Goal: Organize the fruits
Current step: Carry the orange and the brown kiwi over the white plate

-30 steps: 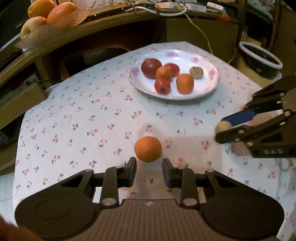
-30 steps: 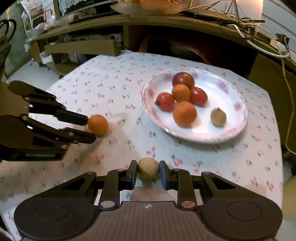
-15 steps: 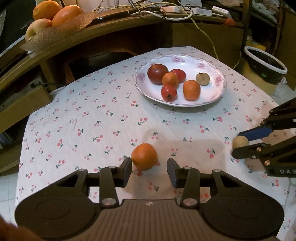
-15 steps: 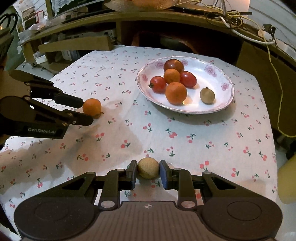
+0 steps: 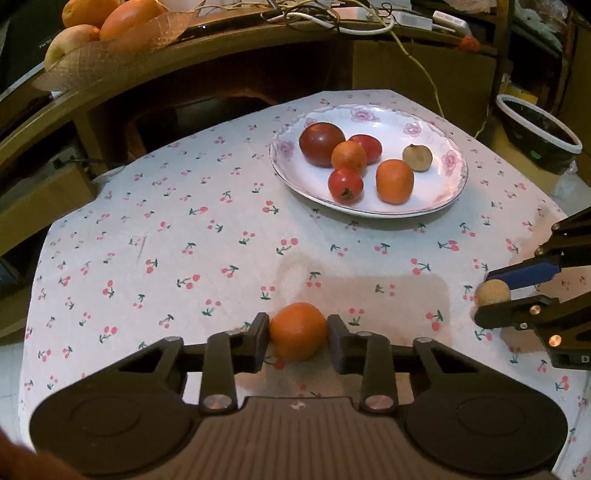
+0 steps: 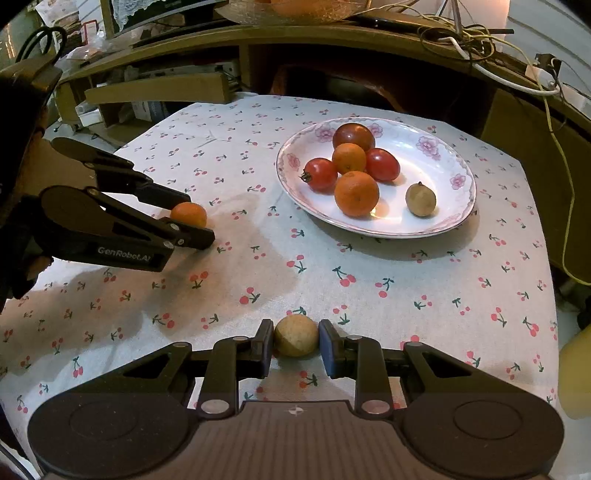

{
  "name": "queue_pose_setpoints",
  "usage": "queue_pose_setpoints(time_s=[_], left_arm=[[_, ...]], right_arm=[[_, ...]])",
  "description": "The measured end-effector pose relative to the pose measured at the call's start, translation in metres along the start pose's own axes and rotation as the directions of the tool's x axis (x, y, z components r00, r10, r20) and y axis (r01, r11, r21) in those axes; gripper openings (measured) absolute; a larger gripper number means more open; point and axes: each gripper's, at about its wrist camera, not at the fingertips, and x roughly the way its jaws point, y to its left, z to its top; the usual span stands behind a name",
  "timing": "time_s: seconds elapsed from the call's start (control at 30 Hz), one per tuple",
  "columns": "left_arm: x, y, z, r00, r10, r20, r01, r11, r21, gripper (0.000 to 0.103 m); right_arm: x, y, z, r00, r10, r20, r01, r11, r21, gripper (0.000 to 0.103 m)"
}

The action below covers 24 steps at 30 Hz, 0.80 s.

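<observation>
A white flowered plate (image 5: 436, 122) (image 6: 447, 155) holds several fruits: tomatoes, small oranges and a tan round fruit. An orange (image 5: 297, 330) (image 6: 188, 214) sits on the cherry-print tablecloth between the fingers of my left gripper (image 5: 297, 341) (image 6: 192, 218), whose jaws stand close on both sides of it. My right gripper (image 6: 295, 345) (image 5: 493, 301) is shut on a small tan round fruit (image 6: 295, 339) (image 5: 492, 292), held low over the cloth near the table's front right.
A wooden shelf runs behind the table, with a basket of large fruit (image 5: 99, 26) on top and tangled cables (image 5: 332, 18). A dark bin (image 5: 539, 136) stands to the right. A yellow object (image 6: 576, 380) sits beyond the table's right edge.
My left gripper moved forward around the orange, which now lies between its fingers. My right gripper drew back from the plate, still holding the tan fruit.
</observation>
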Motion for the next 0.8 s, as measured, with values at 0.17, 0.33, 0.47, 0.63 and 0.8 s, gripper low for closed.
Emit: queue_pose_setpoints(time_s=[0.17, 0.33, 0.47, 0.63, 0.8], left_arm=[[-0.009, -0.008, -0.003, 1.0, 0.016, -0.006, -0.015, 1.0, 0.02, 0.039], [-0.022, -0.02, -0.012, 1.0, 0.004, -0.017, -0.004, 0.999, 0.032, 0.039], [-0.029, -0.033, -0.023, 0.999, -0.006, -0.038, 0.008, 0.998, 0.06, 0.039], [-0.031, -0.037, -0.029, 0.999, -0.008, -0.05, 0.011, 0.997, 0.078, 0.039], [-0.031, -0.035, -0.031, 0.999, -0.008, -0.051, 0.012, 0.997, 0.074, 0.045]], right_arm=[[-0.001, 0.001, 0.0, 1.0, -0.011, -0.007, 0.011, 1.0, -0.01, 0.026], [-0.006, -0.003, -0.004, 1.0, -0.016, -0.006, 0.016, 1.0, -0.003, 0.026], [-0.009, -0.004, -0.008, 1.0, -0.014, -0.011, 0.014, 1.0, -0.007, 0.026], [-0.011, 0.0, -0.01, 1.0, -0.017, -0.022, 0.016, 0.999, -0.03, 0.03], [-0.013, 0.002, -0.013, 1.0, -0.018, -0.025, 0.017, 1.0, -0.026, 0.033]])
